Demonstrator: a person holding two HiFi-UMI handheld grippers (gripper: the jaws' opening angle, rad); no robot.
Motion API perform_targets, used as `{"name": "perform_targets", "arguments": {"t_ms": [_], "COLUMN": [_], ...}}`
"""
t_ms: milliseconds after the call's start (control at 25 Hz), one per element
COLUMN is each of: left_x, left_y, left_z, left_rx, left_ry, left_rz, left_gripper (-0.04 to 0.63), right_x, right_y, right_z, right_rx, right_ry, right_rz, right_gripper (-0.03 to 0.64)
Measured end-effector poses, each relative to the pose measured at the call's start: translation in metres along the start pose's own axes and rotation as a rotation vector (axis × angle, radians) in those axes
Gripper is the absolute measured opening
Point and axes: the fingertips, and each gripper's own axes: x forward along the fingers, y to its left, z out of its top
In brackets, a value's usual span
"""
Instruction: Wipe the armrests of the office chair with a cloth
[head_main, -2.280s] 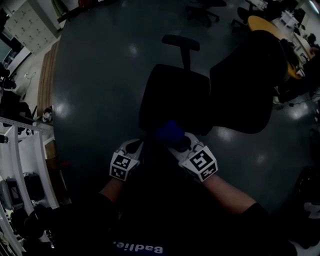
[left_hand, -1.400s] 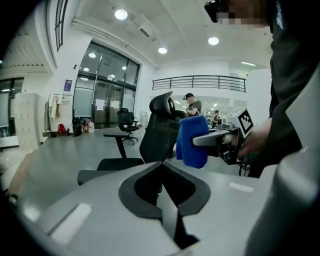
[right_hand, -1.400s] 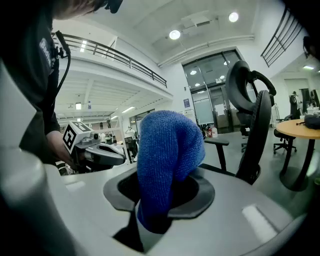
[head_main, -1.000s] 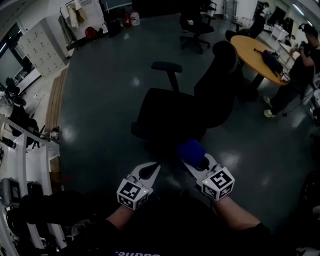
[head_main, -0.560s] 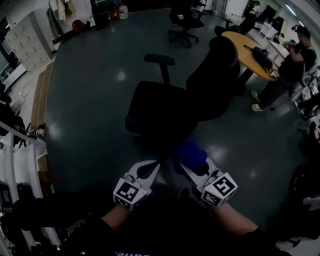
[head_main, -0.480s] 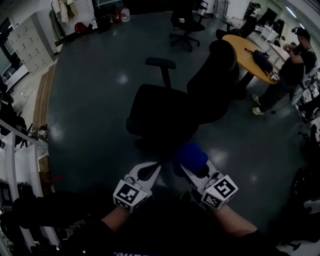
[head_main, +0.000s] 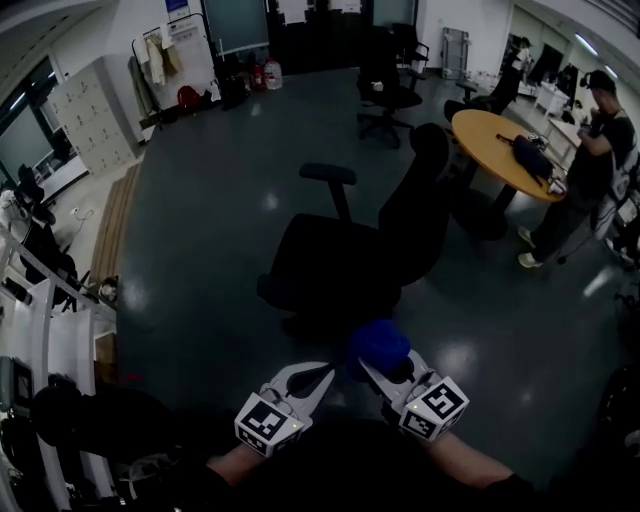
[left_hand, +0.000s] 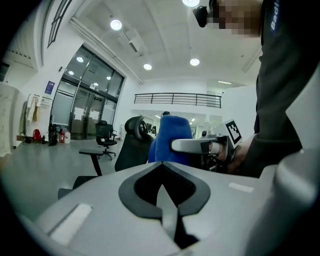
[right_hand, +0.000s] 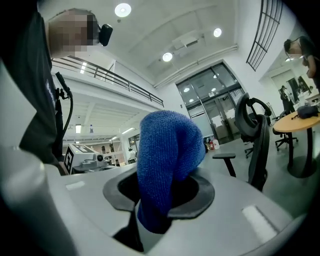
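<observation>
The black office chair (head_main: 345, 262) stands on the dark floor ahead of me, turned sideways, with one armrest (head_main: 327, 173) raised on its far side. A blue cloth (head_main: 378, 343) is bunched in my right gripper (head_main: 380, 364), which is shut on it short of the chair. In the right gripper view the cloth (right_hand: 165, 165) stands up out of the jaws. My left gripper (head_main: 320, 379) is beside it, shut with nothing in it; its jaws meet in the left gripper view (left_hand: 162, 192). Neither gripper touches the chair.
A round wooden table (head_main: 492, 142) with a dark bag stands at the right, and a person (head_main: 592, 135) stands beside it. Another office chair (head_main: 385, 95) is farther back. Lockers (head_main: 88, 118) and white shelving (head_main: 45, 335) line the left side.
Both grippers have drawn back from the chair seat toward me, and the view has lifted, so the chair now sits farther off. The cloth stays in the right gripper.
</observation>
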Motion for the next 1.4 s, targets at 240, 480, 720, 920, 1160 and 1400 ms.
{"name": "perform_targets", "arguments": {"t_ms": [240,480,720,920,1160,1400], "left_x": [0.005,0.001,-0.003,-0.002,-0.001,-0.004], "left_y": [-0.012,-0.017,-0.02,-0.024,-0.031,-0.034], "left_z": [-0.006,-0.008,-0.007,-0.005,-0.005,-0.008], "left_rx": [0.018,0.025,0.029,0.035,0.045,0.048], "left_ry": [0.02,0.017,0.01,0.001,0.001,0.003], "left_rz": [0.006,0.004,0.004,0.006,-0.007,-0.019], "left_gripper": [0.018,0.018,0.018,0.018,0.018,0.018], "right_x": [-0.009,-0.009,-0.011,-0.017,-0.023,-0.027], "right_y": [-0.004,0.008,0.015,0.011,0.012,0.014], "right_z": [-0.009,-0.019,-0.021,-0.02,-0.023,-0.027], "right_rx": [0.005,-0.017,-0.037,-0.038,-0.037,-0.034], "right_ry": [-0.006,0.021,0.035,0.035,0.041,0.038], "right_rz": [0.027,0.042,0.05,0.041,0.032,0.023], "right_gripper": [0.134,0.133,0.133,0.133,0.133,0.133]}}
